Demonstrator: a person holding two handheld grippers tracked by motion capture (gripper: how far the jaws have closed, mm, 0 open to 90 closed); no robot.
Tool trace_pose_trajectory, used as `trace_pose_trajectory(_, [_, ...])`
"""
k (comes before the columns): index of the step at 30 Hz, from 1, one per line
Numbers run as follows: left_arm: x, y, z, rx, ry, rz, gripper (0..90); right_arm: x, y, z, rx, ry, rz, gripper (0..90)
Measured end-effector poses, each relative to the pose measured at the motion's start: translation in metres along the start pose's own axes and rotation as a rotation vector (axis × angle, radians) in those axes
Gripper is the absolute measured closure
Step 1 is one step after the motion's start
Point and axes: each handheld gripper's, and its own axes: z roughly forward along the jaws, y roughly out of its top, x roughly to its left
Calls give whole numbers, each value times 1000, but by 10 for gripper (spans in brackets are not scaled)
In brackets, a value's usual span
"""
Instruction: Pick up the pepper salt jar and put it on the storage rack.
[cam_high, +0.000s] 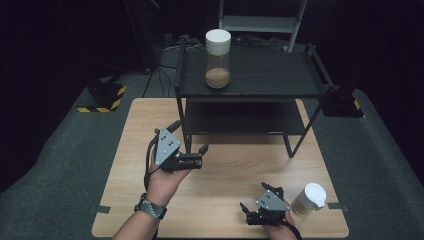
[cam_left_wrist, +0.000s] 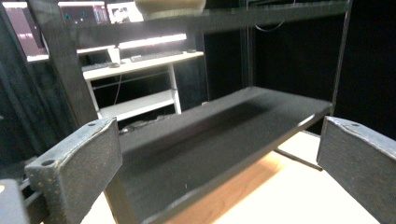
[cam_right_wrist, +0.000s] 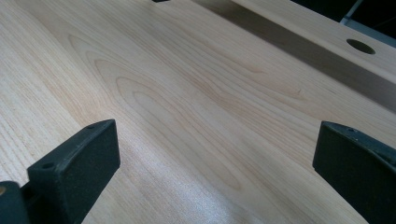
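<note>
At the left of the high view, the person's left hand (cam_high: 162, 182), with a watch (cam_high: 149, 206) on the wrist, holds the left gripper (cam_high: 198, 153) above the wooden table (cam_high: 225, 175), its jaws spread wide with nothing between them and pointing toward the front left leg of the black shelf rack (cam_high: 250, 80). In the left gripper view the same two black jaws stand far apart at the picture's lower corners, and between them lies the rack's lower shelf (cam_left_wrist: 224, 135), seen close and from a low angle, with the pale tabletop (cam_left_wrist: 299, 196) beneath it and a bright desk far behind. Farther along, on the rack's top shelf near its left end, stands a tall clear jar (cam_high: 218, 58) with a white lid and a brown filling in its lower part; it is upright and well apart from both grippers. Its base shows at the top edge of the left gripper view. Toward the right, near the table's front edge, the right gripper (cam_high: 260, 197) sits low over the wood in the person's right hand, its jaws also parted and holding nothing. The right gripper view shows them wide apart over bare wood grain (cam_right_wrist: 196, 107). Just beside this gripper, on its right and near the table's right front corner, stands a small white-lidded cup (cam_high: 309, 198), untouched by the jaws.
</note>
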Motion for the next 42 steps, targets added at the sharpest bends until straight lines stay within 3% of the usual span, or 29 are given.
trace_pose_trajectory(18, [-7, -55, -7, 97, -27, -49, 4, 1, 1, 0, 2, -3, -6, 0])
trace_pose_trajectory(32, [-19, -102, -7, 254, -31, -13, 4, 2, 0, 0, -1, -10, -10, 0])
trace_pose_trajectory(42, [-17, -117, -3, 344, -16, 24, 4, 5, 0, 0, 1, -16, -21, 0])
